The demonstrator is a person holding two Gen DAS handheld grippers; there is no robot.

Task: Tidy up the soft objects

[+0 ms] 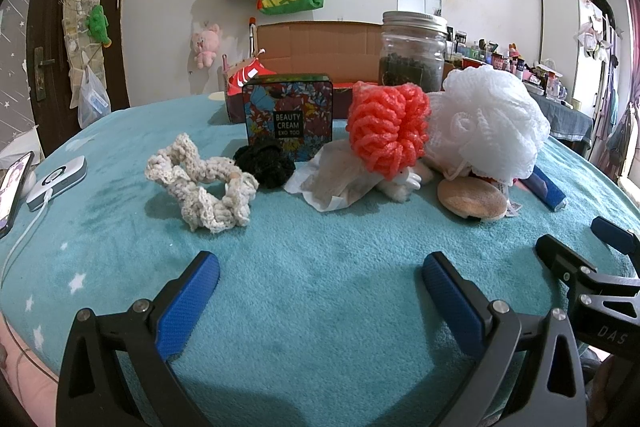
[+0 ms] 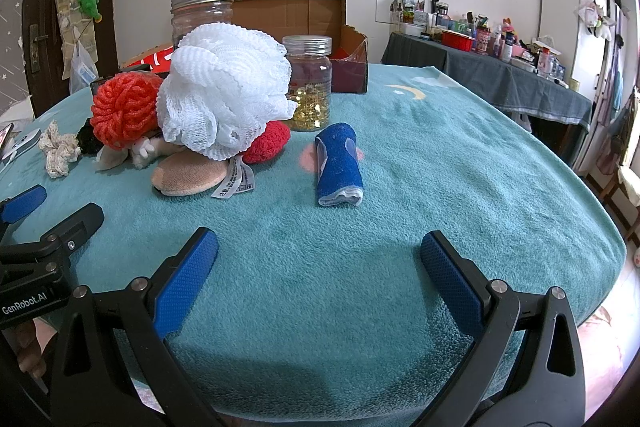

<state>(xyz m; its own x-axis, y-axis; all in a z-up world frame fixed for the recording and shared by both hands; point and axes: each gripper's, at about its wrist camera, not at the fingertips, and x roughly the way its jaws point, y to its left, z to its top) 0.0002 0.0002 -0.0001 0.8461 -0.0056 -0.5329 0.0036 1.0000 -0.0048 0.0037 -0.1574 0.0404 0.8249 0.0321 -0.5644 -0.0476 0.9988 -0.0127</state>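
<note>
Nothing picked yet: left tool [image 1: 320,279] and right tool [image 2: 319,257] both gape empty above the blanket [image 2: 400,155]. Next probably reach for the nearest soft item, the blue towel roll [image 2: 339,165].

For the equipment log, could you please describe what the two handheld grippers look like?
Both the left gripper and the right gripper have black angular frames with silver screws and two fingers faced with blue textured pads. White lettering reads "GenRobot.AI" on the left and "DAS" on the right.
</note>
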